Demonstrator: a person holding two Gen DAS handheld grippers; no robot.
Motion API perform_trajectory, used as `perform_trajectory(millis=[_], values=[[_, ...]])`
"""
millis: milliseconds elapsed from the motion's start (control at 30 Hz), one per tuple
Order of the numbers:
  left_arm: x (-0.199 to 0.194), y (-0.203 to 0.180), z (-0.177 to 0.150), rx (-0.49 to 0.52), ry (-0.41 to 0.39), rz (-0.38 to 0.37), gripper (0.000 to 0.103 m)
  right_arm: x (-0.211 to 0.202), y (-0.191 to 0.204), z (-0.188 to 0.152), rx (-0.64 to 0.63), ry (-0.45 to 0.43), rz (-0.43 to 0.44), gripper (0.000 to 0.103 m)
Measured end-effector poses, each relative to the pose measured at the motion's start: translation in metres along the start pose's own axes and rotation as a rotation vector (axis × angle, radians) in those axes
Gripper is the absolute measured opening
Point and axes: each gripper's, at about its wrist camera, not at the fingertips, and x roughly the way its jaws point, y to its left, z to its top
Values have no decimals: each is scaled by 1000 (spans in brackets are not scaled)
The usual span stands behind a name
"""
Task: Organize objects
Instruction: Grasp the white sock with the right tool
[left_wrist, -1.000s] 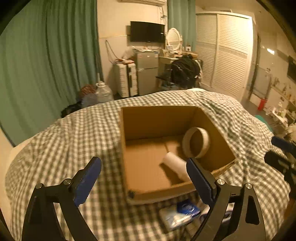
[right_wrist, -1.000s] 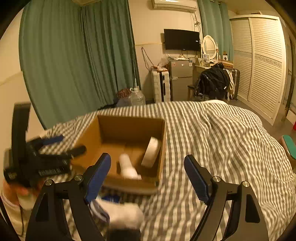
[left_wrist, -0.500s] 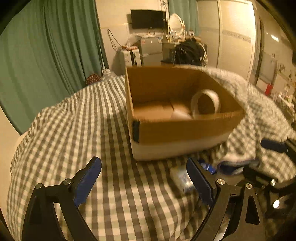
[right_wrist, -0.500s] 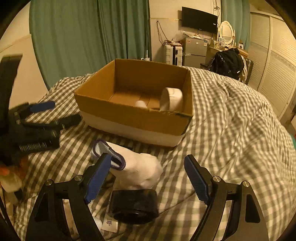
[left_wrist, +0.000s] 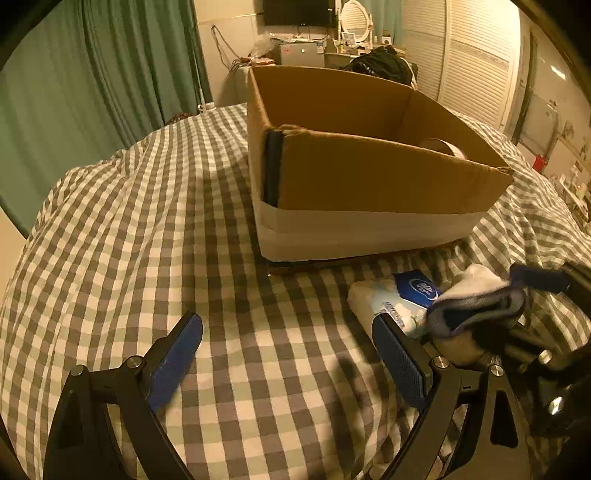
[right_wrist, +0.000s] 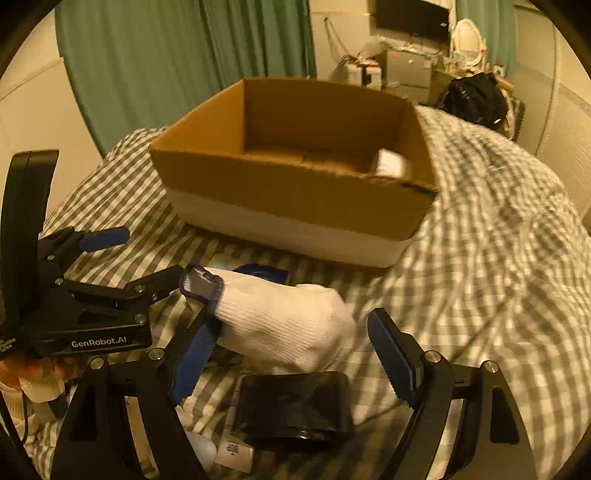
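Note:
An open cardboard box (left_wrist: 369, 177) stands on the checked bed cover; it also shows in the right wrist view (right_wrist: 295, 177), with a tape roll (right_wrist: 388, 164) inside. A white knit glove with a dark blue cuff (right_wrist: 280, 321) lies in front of the box, over a tissue pack (left_wrist: 399, 299). My right gripper (right_wrist: 291, 354) is open, its jaws on either side of the glove just above a black roll (right_wrist: 291, 402). My left gripper (left_wrist: 288, 354) is open and empty, low over the cover, left of the glove (left_wrist: 476, 302).
The checked bed cover (left_wrist: 147, 240) spreads all round. Small white items (right_wrist: 232, 450) lie by the black roll. Green curtains (left_wrist: 92, 74), a wardrobe (left_wrist: 476, 55) and a cluttered desk stand beyond the bed.
Both grippers have dropped low toward the bed in front of the box. The right gripper has come closer around the glove; the left gripper now sits next to it.

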Motion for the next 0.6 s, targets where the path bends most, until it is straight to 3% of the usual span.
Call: perform_trajectory(millis=[300,467,600], values=[[3,11,-1,-27,12,11,96,25,1,-2,1,83,88,78],[2,11,-2,-22,8,13,96,20,-4,-4,24,65,101,55],[4,6,-2,-12,12,14,96,-6,-13,-1,69,-33,49,47]])
